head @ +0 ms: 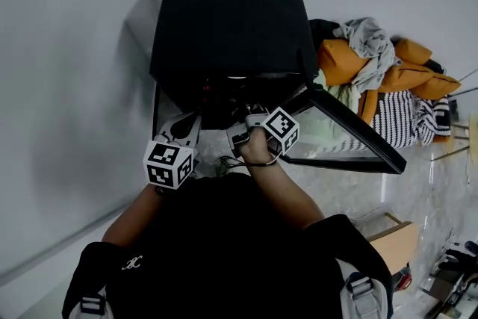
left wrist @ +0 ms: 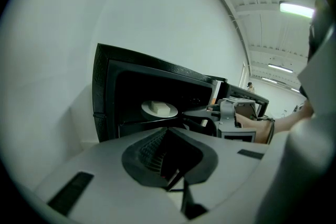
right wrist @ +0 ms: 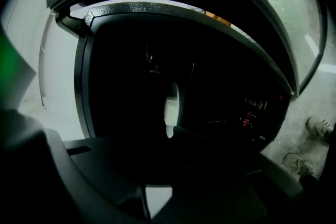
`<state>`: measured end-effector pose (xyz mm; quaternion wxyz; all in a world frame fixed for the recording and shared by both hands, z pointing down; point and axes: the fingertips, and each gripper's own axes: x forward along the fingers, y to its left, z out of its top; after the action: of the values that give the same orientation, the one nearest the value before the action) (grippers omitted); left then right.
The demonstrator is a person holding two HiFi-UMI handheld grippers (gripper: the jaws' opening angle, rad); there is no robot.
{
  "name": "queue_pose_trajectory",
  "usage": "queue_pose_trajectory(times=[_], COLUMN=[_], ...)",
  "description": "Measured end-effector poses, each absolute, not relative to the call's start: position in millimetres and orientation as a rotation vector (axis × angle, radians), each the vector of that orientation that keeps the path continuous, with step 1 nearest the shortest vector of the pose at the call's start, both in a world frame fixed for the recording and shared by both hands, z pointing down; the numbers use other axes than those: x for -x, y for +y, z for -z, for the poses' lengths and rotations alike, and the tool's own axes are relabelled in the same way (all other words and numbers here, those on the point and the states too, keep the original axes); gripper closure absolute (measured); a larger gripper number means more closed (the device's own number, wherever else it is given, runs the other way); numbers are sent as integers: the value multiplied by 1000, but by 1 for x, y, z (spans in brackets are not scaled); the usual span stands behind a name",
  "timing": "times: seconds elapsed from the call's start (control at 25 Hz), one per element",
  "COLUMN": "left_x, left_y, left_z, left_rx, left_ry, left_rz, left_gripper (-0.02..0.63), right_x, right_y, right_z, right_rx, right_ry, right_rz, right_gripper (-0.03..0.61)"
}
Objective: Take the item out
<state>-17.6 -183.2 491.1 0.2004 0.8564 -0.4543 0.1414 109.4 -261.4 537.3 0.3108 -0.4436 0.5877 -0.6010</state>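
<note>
Black oven [head: 224, 19], door [head: 351, 138] swung open: a pale block [left wrist: 164, 108] lies on a white plate [left wrist: 146, 108] inside it. Right gripper [left wrist: 185, 116] reaches into the oven with its jaws apart at the plate's rim. Left gripper [left wrist: 168, 131] hangs just outside the opening, jaws together on nothing.

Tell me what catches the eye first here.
A black oven fills the middle of the head view, its glass door swung open to the right. Inside, a white plate carries a pale block, with the right gripper close beside it.
</note>
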Motion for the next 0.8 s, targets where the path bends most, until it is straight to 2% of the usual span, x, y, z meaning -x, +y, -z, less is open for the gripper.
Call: queue_pose_trajectory(times=[0.8], left_x=[58], left_y=[-216], left_z=[-487], left_rx=[-2404], left_ry=[-1235], left_rz=[-384], left_gripper=[606], right_x=[-103], right_y=[-303], right_z=[-561], right_rx=[1210], right_ry=[1349], right_rz=[1615], right_gripper=[506])
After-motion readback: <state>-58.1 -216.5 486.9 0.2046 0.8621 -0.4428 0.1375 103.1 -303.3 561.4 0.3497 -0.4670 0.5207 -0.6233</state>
